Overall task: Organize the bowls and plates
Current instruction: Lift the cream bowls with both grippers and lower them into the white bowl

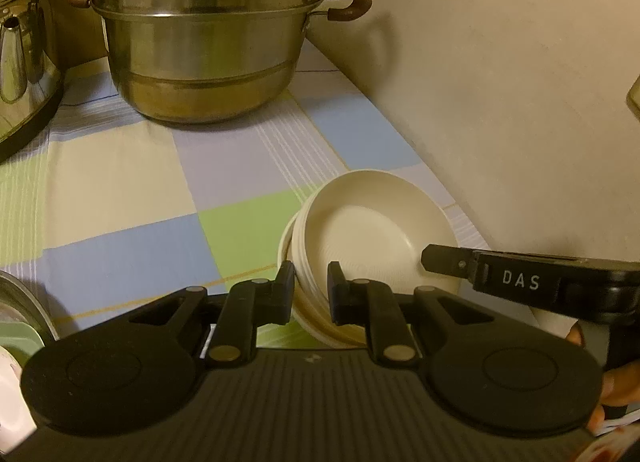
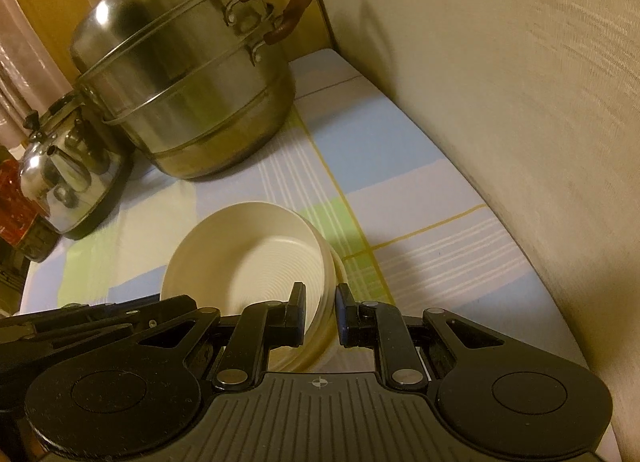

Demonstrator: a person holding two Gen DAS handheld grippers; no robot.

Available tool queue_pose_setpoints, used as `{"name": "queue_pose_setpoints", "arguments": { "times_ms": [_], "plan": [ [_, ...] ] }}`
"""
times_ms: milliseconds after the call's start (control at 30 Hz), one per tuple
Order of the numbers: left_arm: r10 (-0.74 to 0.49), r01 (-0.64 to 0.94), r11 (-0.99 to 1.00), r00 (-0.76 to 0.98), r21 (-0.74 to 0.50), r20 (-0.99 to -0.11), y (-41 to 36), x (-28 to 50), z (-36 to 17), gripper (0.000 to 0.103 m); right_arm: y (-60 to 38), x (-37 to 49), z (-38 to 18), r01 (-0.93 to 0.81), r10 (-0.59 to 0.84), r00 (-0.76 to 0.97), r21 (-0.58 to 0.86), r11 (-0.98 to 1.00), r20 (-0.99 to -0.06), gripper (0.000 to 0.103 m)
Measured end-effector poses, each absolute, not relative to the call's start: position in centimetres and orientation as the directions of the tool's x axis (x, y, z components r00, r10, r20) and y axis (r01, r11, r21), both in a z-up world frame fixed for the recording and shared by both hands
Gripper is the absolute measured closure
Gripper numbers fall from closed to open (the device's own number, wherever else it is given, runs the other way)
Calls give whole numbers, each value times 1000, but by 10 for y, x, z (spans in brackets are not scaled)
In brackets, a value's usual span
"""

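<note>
A checked tablecloth [image 1: 132, 182] in pale blue, green and cream is covering the table. At the far left a shiny steel kettle [image 2: 66, 178] is standing, and just to its right a tall stacked steel steamer pot [image 1: 204, 46] with brown handles is sitting at the back, near the beige wall [image 1: 500, 82].

Toward the right, close to the wall, a stack of cream bowls [image 1: 372, 222] is tilting up off the cloth. The left gripper [image 1: 311, 292] is straddling the stack's left rim, its fingers narrow, one outside the rim and one inside the top bowl, clamping the rim between them. The right gripper [image 2: 320, 314] is doing the same on the stack's right rim, its fingers narrow and pinching the edge. Both grippers are holding the stack together from opposite sides.
</note>
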State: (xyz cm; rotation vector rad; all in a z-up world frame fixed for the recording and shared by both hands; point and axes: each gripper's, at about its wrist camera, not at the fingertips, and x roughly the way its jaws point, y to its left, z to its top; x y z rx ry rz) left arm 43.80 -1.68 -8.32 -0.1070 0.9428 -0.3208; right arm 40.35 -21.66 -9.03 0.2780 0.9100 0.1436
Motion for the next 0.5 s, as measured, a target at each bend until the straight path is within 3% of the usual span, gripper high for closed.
{"name": "queue_pose_setpoints", "arguments": {
  "times_ms": [500],
  "plan": [
    [-316,227,948,566,-225,-762,-16,432,-74,86,-222,398,-84,-8,251,631,317,948,-734,85]
  ]
}}
